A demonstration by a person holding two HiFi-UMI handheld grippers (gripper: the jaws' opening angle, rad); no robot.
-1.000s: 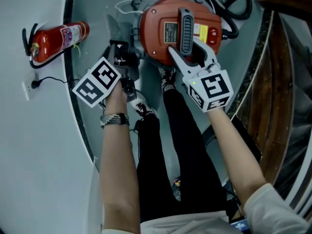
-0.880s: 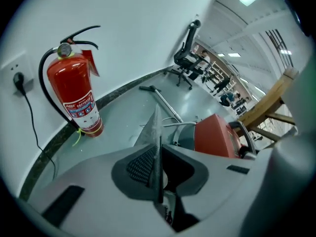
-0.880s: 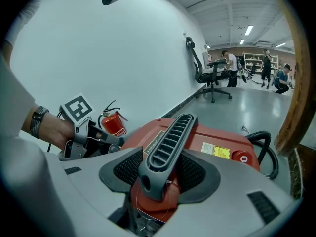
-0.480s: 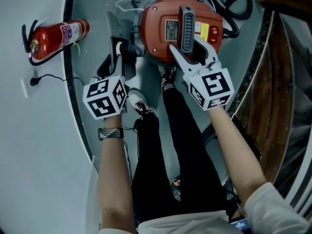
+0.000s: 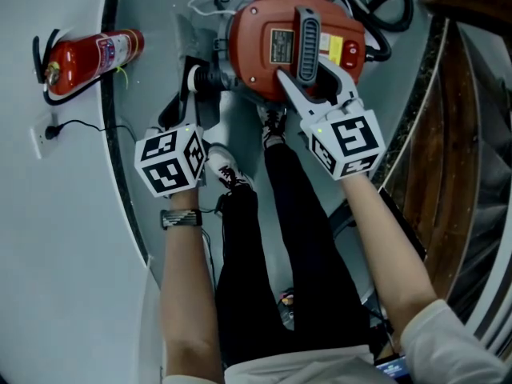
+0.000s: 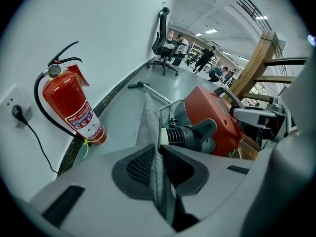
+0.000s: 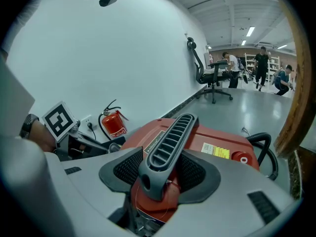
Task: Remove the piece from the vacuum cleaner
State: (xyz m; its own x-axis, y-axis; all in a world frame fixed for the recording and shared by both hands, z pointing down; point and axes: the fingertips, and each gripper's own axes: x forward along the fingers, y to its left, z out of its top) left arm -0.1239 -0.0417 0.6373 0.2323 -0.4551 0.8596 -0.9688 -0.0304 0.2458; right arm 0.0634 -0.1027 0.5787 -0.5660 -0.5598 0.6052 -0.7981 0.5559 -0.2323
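Grippers are readying the removal: right gripper [image 5: 308, 82] is clamping the handle [image 5: 306, 42] of the vacuum cleaner [image 5: 256, 70], left gripper [image 6: 157, 149] is closing nearly shut on a grey strip [image 6: 148, 122], likely needing a leftward tug.

Head view: from above, facing steeply down, near the vacuum cleaner [image 5: 252, 62].
Left gripper view: rides the left hand-held gripper [image 5: 186, 102], low by the floor, facing the vacuum cleaner's side, close.
Right gripper view: rides the right hand-held gripper [image 5: 308, 78], right over the handle [image 7: 168, 142], facing the wall.
Shared by all three: vacuum cleaner, fire extinguisher [image 5: 88, 58].
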